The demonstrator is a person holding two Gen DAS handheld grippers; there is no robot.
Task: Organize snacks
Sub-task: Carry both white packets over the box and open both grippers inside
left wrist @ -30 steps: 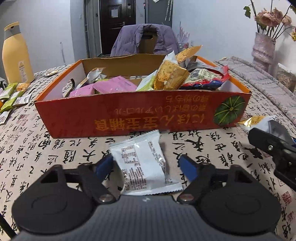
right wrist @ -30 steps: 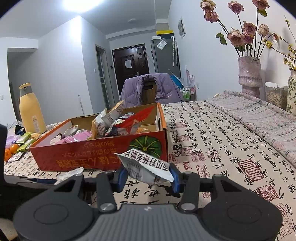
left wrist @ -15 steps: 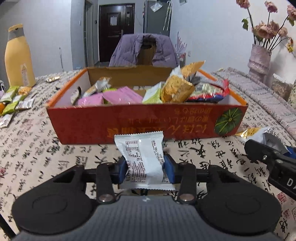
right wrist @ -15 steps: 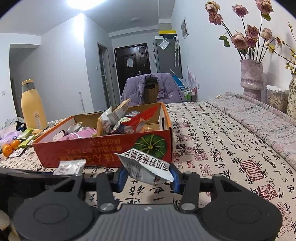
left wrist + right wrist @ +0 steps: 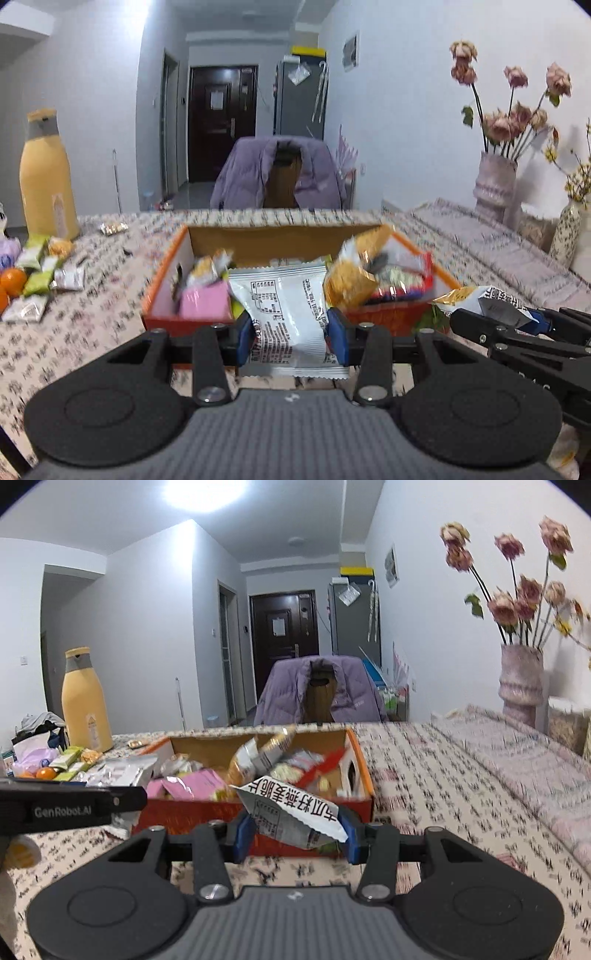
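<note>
A white snack packet (image 5: 286, 314) is clamped upright in the left hand-held gripper (image 5: 290, 334), raised just before the orange cardboard box (image 5: 164, 266) of snacks on the desk (image 5: 74, 332). The right hand-held gripper (image 5: 295, 830) pinches a second white packet with red characters (image 5: 295, 812), tilted, beside the box's near wall.

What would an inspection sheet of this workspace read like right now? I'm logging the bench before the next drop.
Surface: table under a calligraphy-print cloth.
Job's things: orange box holding mixed snack packs; white packet and printed packet, each gripped.
Clutter: loose snacks and oranges at the left, yellow bottle.
Grippers: left gripper and right gripper each shut on a packet.
Cables: nothing seen.
Surroundings: chair with a purple jacket, flower vase, dark door.
</note>
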